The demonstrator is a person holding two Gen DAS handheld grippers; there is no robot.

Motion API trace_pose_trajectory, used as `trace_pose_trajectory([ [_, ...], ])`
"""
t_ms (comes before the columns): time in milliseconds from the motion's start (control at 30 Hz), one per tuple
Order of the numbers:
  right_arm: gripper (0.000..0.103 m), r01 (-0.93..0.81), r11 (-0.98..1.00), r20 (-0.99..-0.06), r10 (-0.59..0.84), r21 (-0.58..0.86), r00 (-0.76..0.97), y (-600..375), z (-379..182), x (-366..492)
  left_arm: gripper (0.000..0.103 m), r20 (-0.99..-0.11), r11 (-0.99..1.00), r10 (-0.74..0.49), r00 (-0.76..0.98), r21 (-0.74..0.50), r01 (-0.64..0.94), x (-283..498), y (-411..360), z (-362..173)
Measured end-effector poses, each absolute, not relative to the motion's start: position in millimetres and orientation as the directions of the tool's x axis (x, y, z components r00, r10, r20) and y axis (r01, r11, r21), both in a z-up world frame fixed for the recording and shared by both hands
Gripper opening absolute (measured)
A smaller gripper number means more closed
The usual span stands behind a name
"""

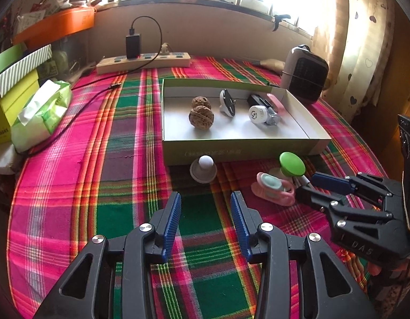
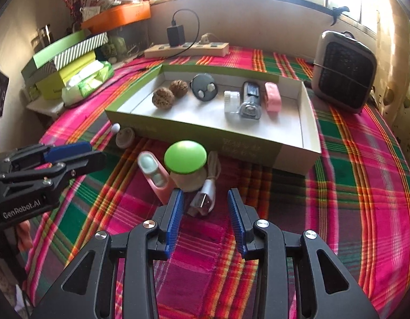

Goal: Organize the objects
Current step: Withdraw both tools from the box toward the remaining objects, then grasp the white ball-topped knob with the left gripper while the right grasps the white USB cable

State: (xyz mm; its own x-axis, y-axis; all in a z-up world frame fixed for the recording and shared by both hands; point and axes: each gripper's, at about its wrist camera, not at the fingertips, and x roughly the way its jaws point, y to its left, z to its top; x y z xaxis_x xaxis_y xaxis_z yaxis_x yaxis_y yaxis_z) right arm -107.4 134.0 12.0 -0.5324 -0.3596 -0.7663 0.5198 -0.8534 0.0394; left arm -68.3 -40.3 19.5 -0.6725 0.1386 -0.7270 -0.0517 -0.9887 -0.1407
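Observation:
A shallow green-and-white box [image 1: 242, 147] [image 2: 308, 135] on the plaid cloth holds two walnuts [image 1: 201, 118] [image 2: 163, 97], a round black-and-white gadget [image 1: 227, 103] [image 2: 204, 87], a white cap piece [image 1: 258, 114] [image 2: 230, 101], a silver device [image 2: 250, 103] and a pink item [image 2: 272, 97]. In front of the box lie a green-topped mushroom toy [image 1: 291, 163] [image 2: 185, 159], a pink case [image 1: 274, 188] [image 2: 154, 175], a white USB cable [image 2: 205, 199] and a grey disc with a white ball [image 1: 203, 170] [image 2: 124, 136]. My left gripper [image 1: 205, 207] is open and empty. My right gripper [image 2: 205, 204] is open around the USB plug.
A power strip with charger [image 1: 143, 61] [image 2: 186, 46] lies at the back. A small heater [image 1: 304, 74] [image 2: 343, 70] stands back right. Stacked boxes and a tissue pack [image 1: 42, 114] [image 2: 85, 82] sit at the left.

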Motion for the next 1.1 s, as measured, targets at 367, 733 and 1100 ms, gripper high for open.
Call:
trace_pose_trajectory([
  [367,0.036,0.445,-0.896,-0.78,-0.284,0.009,-0.557,148,11,-119,0.04,-0.745,-0.988,0.155,-0.649,-0.136,-0.079,-91,-44,20],
  [733,0.045,0.505,-0.863,-0.784,-0.306,-0.012,-0.541,136,11,-121,0.041,-0.777,-0.988,0.152,-0.611,-0.103,-0.115,-106,-36,10],
  [1100,0.041,0.502,-0.865,-0.783,-0.302,-0.015,-0.544,135,12,-128,0.041,-0.768,-0.991,0.136,-0.626,-0.095,-0.098,-118,-32,9],
])
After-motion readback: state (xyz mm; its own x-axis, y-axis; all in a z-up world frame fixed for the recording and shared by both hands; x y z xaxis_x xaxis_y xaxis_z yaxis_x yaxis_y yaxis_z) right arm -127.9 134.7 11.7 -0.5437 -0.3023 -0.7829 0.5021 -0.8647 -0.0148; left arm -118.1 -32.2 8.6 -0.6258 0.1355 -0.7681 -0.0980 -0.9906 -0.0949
